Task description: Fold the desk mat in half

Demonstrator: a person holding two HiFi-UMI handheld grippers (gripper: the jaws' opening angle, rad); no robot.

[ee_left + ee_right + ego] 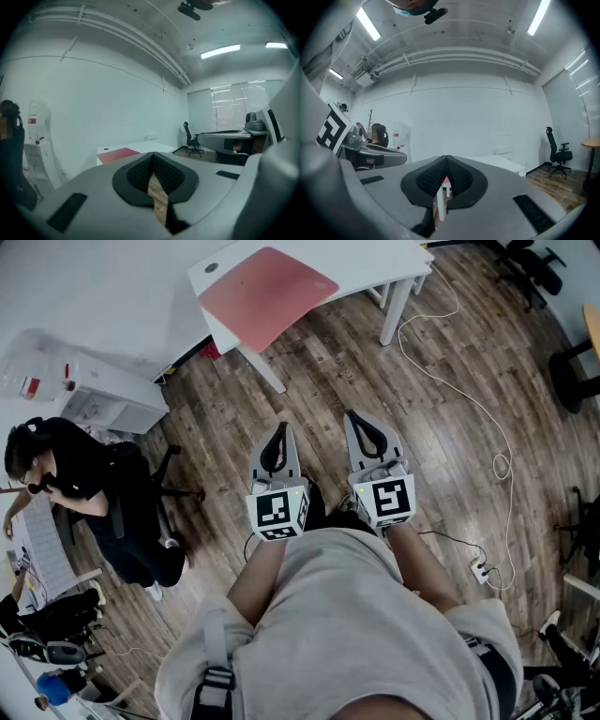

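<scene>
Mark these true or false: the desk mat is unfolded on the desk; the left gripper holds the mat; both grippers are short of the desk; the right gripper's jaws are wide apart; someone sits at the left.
1. The desk mat lies spread out, unfolded, on the white desk. True.
2. The left gripper is shut on a corner of the mat. False: it is shut on nothing, away from the desk.
3. Both grippers are held over the wooden floor, short of the desk. True.
4. The right gripper has its jaws wide apart. False: they are together and empty.
5. A seated person is at the left of the head view. True.
</scene>
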